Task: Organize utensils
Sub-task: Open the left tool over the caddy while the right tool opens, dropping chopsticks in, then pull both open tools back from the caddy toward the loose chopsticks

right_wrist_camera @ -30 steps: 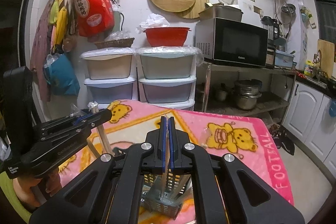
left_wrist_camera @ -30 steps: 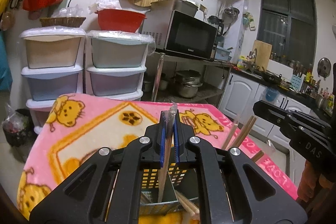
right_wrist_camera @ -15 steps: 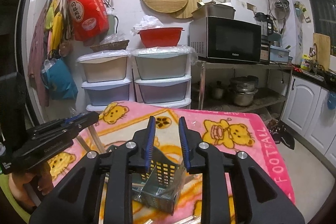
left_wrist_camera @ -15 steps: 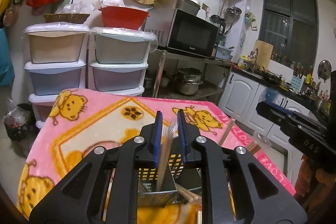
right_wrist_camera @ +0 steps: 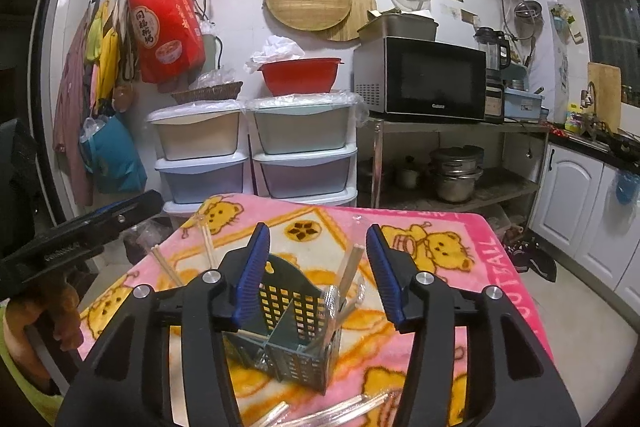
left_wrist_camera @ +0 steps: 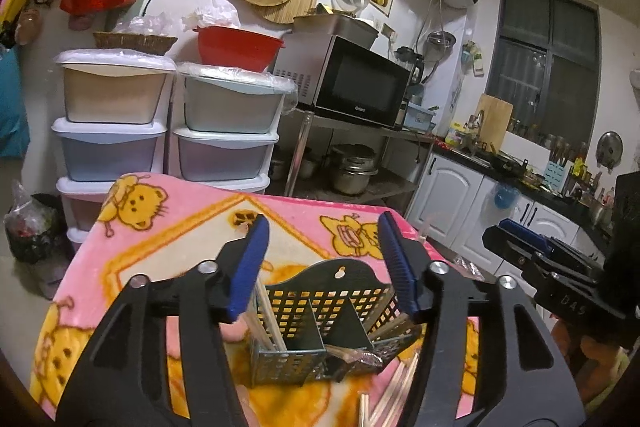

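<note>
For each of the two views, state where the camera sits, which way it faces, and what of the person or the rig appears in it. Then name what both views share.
Left wrist: sits on the left gripper, looking along its open fingers at the utensil caddy on the pink blanket; the right gripper shows at right.
Right wrist: sits on the right gripper, open above the same caddy; the left gripper and a hand show at left.
Shared: caddy, blanket, microwave, storage drawers.
</note>
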`<state>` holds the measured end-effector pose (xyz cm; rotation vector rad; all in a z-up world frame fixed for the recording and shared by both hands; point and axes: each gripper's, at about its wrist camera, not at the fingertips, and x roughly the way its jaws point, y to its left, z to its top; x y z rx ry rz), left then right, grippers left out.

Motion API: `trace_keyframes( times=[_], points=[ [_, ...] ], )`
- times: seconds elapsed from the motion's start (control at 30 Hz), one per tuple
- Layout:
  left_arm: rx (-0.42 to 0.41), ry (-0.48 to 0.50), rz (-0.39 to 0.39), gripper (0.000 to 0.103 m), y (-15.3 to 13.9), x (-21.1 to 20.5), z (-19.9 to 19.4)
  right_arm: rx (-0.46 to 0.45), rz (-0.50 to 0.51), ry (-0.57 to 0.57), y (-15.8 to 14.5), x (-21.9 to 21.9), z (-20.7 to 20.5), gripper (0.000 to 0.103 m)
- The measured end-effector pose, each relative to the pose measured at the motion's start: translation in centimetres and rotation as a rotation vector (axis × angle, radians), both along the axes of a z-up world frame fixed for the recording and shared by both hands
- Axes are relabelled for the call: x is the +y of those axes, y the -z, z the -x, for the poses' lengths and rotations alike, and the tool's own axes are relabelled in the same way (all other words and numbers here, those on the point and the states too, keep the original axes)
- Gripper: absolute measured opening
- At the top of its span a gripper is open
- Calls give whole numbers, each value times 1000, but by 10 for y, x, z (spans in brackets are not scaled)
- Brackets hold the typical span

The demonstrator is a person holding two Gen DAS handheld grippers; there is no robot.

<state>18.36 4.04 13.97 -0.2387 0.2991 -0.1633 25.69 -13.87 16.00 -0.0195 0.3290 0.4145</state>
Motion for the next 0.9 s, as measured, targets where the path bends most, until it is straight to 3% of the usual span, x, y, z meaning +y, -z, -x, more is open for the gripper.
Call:
trace_keyframes(
  times=[0.23,0.43,0.9],
  points=[
    [-3,5,20,78,-3,2,14,-1,-2,5,1,-6,10,56],
    [-10,7,16,91,-6,5,26,-6,2,6,4,-11,20,59],
    [7,19,29,92,5,8,53,10,14,7,20,-20,47,61]
  ],
)
